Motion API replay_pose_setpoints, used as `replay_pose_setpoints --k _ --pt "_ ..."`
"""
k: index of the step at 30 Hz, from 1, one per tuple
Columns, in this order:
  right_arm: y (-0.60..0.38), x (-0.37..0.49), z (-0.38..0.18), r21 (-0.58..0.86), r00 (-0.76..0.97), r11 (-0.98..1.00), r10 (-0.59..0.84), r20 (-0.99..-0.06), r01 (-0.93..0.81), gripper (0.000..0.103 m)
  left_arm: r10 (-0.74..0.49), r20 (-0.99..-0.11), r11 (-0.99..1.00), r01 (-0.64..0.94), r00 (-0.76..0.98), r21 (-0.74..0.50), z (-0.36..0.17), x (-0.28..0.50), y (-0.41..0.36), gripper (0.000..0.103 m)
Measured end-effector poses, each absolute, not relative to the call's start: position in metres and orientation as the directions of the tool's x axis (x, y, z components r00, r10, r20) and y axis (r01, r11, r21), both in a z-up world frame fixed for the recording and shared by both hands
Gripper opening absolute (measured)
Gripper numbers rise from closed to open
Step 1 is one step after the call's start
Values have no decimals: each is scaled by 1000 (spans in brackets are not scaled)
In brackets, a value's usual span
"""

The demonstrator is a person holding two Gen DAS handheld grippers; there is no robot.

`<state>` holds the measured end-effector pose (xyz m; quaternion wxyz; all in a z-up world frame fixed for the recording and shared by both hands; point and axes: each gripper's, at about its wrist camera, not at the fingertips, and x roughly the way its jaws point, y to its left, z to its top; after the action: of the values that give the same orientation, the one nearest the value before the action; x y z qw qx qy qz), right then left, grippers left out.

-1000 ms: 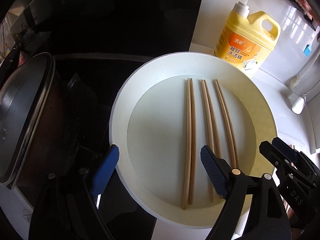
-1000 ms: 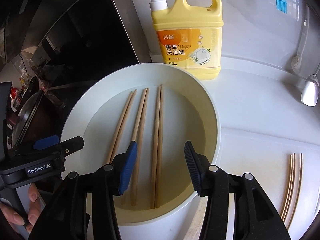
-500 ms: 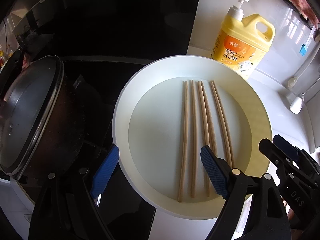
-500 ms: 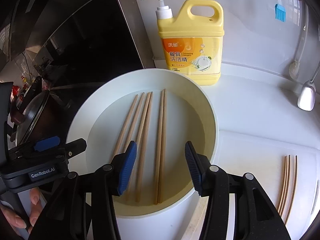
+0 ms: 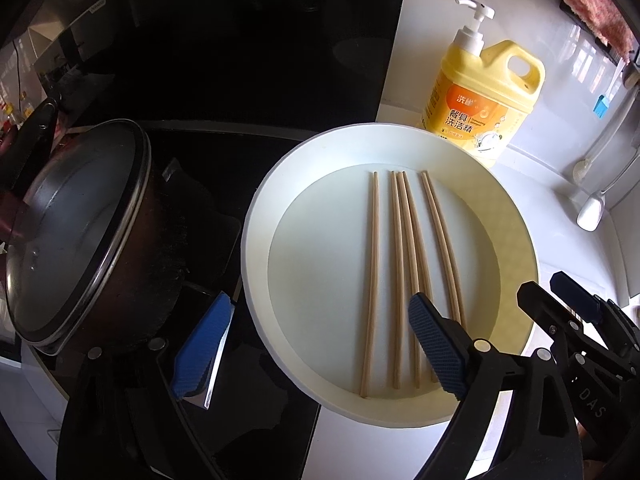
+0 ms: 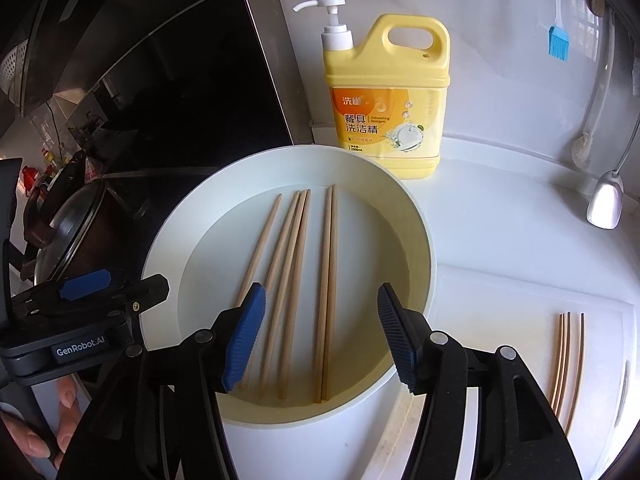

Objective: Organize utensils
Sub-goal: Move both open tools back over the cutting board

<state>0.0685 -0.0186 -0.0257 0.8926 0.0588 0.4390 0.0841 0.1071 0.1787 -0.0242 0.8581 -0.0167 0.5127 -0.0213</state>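
Observation:
Several wooden chopsticks (image 5: 404,272) lie side by side in a round white basin (image 5: 260,216), also seen in the right wrist view (image 6: 298,276) inside the basin (image 6: 424,240). My left gripper (image 5: 318,348) is open and empty above the basin's near left rim. My right gripper (image 6: 322,340) is open and empty above the near ends of the chopsticks. A few more chopsticks (image 6: 566,360) lie on the white board (image 6: 500,312) to the right.
A yellow dish soap jug (image 6: 388,104) stands behind the basin. A lidded dark pot (image 5: 72,236) sits on the black stove to the left. A ladle (image 6: 606,196) and a blue brush (image 6: 558,44) hang at the right wall.
Both grippers have pulled back from the basin, so it looks smaller. The leftmost pair of chopsticks has spread apart; one stick now lies alone at the left.

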Motion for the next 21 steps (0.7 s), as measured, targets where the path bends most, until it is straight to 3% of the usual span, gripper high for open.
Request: replay_pose_setpoints --k 5,21 --pt "-16 66 -26 171 595 982 187 -782 -84 61 -58 -883 998 16 466 -57 -23 106 183 95" --pt "-10 47 -25 163 604 987 121 -788 15 68 -91 -880 995 82 467 -59 -22 101 190 96"
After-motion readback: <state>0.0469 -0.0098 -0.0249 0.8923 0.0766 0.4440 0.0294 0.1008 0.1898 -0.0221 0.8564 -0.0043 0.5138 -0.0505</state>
